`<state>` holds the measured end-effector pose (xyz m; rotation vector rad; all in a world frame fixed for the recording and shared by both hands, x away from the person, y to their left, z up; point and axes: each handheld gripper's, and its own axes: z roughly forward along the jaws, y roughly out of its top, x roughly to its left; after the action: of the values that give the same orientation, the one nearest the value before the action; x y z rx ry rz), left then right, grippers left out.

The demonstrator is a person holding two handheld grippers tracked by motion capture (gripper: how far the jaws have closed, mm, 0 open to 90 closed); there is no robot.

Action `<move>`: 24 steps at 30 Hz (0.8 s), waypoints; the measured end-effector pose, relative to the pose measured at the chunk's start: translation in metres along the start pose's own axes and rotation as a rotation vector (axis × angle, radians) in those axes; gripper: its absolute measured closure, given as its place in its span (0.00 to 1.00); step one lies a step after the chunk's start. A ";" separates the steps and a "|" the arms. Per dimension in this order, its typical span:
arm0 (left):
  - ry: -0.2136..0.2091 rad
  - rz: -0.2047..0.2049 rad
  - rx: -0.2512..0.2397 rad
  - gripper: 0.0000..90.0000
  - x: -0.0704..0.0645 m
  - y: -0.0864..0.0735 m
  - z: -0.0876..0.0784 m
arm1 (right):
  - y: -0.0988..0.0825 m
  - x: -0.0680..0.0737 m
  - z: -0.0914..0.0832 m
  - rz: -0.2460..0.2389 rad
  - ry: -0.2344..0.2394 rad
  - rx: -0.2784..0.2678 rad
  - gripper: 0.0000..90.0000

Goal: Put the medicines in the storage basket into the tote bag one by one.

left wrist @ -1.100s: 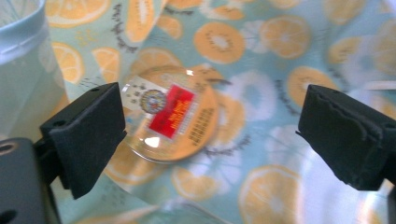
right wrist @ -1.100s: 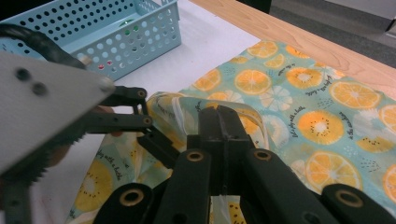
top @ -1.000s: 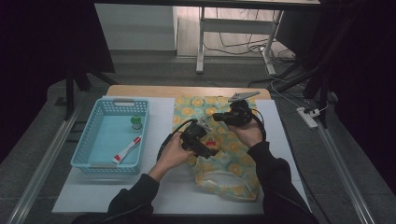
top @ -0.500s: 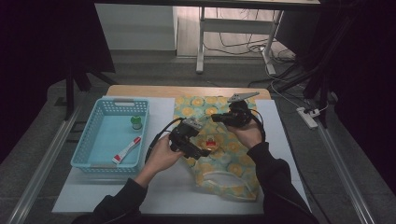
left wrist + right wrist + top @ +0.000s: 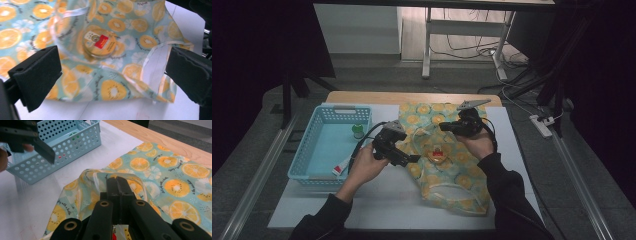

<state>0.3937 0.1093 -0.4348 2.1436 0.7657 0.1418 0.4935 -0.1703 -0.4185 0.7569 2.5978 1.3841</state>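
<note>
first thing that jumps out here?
The fruit-print bag spread over the middle of the table, with a round tin with a red label lying inside its open mouth. The right gripper is shut on the bag's rim, holding the mouth up, while the left gripper faces the mouth with its jaws wide and nothing between them, having just opened further. To the left stands a light blue basket.

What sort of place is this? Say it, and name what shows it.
Probably a lab or workshop set up for recording: a white-topped table on rails, loose cables and a power strip on the floor, a desk frame behind.
</note>
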 end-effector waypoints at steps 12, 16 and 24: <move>0.116 -0.018 0.006 0.00 0.025 -0.026 -0.046 | -0.002 0.001 -0.001 -0.006 -0.001 -0.001 1.00; 0.139 -0.060 -0.005 0.00 0.033 -0.037 -0.056 | -0.002 0.001 -0.001 -0.006 -0.002 -0.001 1.00; 0.198 -0.136 -0.002 0.00 0.048 -0.054 -0.081 | -0.003 0.001 -0.002 -0.006 -0.003 0.002 1.00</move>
<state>0.3782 0.2164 -0.4305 2.0885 1.0223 0.2859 0.4911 -0.1731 -0.4196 0.7497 2.5973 1.3787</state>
